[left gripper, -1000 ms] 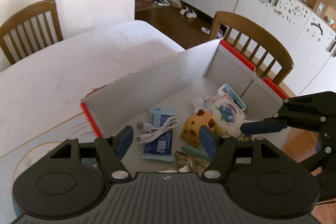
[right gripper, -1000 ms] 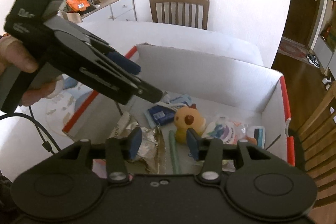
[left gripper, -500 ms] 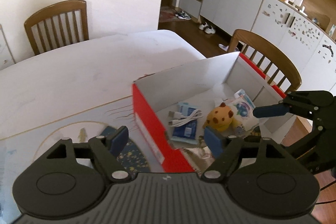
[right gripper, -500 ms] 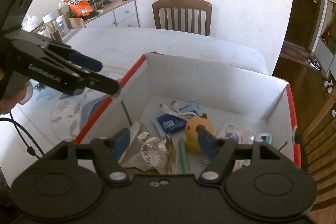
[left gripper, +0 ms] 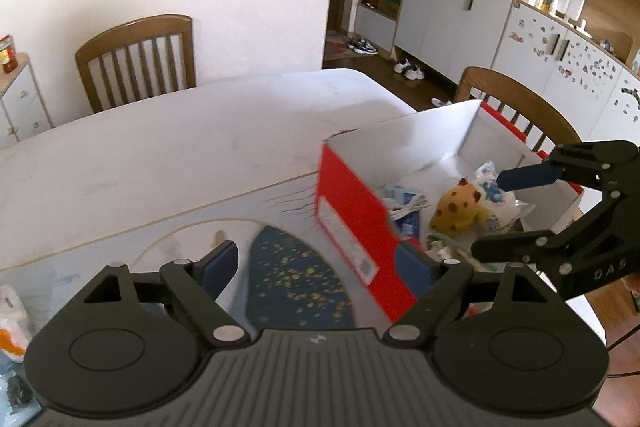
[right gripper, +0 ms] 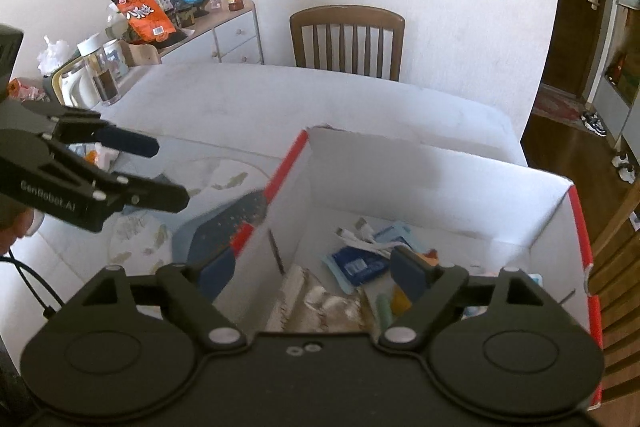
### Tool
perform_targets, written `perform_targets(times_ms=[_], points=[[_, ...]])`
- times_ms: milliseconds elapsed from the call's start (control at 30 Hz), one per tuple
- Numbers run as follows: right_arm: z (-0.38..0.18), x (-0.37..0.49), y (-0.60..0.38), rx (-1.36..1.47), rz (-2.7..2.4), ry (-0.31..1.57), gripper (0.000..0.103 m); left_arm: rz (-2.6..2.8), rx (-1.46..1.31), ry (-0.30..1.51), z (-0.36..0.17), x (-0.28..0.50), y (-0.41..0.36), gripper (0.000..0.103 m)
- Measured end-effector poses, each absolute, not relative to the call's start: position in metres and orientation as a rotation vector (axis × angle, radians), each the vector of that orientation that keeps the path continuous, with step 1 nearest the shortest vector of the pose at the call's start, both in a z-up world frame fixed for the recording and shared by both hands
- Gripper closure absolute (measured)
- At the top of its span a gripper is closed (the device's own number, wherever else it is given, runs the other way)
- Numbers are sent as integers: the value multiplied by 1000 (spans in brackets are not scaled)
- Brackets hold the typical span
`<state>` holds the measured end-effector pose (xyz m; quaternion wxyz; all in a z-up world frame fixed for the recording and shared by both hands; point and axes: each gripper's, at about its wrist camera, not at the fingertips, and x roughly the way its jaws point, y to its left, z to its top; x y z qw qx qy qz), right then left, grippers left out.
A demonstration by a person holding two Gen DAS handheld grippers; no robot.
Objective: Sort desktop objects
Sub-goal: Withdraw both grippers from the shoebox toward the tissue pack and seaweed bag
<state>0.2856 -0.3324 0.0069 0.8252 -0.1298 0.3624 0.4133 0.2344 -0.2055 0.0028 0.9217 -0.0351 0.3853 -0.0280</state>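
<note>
Red-and-white cardboard box [right gripper: 440,163] of sorted oddments: ahead of right gripper [right gripper: 312,267], right of left gripper [left gripper: 316,263]; both opening, empty.

hidden: green stick [right gripper: 385,311] lower end | blurred: box [left gripper: 352,223] red wall label

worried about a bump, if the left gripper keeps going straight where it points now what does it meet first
Most likely the table mat, just beside the red box. The left gripper is opening with nothing between its fingers; depth is hard to judge.
</note>
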Motion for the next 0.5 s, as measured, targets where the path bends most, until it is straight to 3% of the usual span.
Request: perform_targets(times_ms=[100,167,500], points=[[9,280,-316,-274,870,769,14,-41,-77,781,2,222,-188,12],[9,277,-303,-271,865,769,12,-28,-75,775,0,213,-175,0],[10,256,-231,-265,882,763,11,38,-79,776,-15,165,-115,0]])
